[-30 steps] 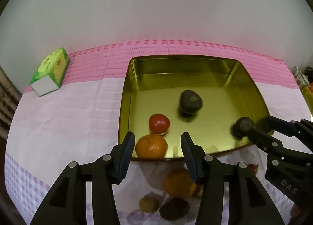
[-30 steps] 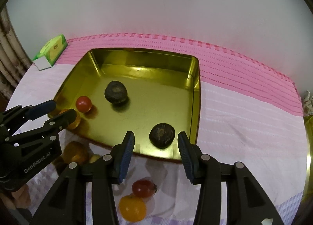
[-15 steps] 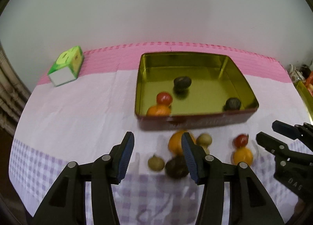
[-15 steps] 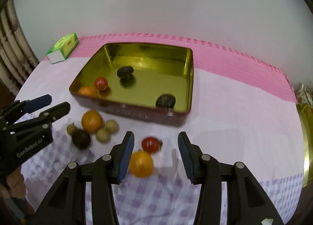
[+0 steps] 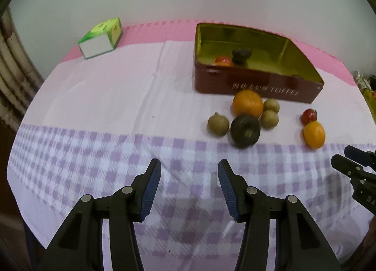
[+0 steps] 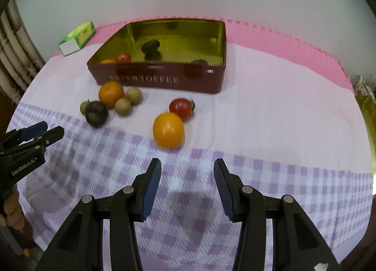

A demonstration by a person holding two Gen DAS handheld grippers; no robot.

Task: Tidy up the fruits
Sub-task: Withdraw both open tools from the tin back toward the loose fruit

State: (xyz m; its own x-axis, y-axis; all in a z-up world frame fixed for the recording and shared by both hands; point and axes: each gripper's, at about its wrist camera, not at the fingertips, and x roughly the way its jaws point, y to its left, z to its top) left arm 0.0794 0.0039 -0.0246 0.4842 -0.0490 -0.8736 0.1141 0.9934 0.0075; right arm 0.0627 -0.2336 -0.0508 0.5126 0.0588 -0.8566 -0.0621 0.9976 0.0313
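Both the left gripper (image 5: 189, 182) and the right gripper (image 6: 187, 181) stand partly open above the checked cloth (image 6: 270, 177) on the desk, and they hold nothing. The tin (image 6: 164, 80) holds a tomato (image 6: 123, 57), an orange and two dark fruits. Seven more fruits lie before the tin, among them an orange (image 6: 168, 129) near the right gripper.

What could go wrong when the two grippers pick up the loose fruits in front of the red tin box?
1. The dark round fruit touches the large orange; grasping one may roll the other.
2. The small red tomato sits against the yellow-orange fruit, leaving the open right gripper little finger room.
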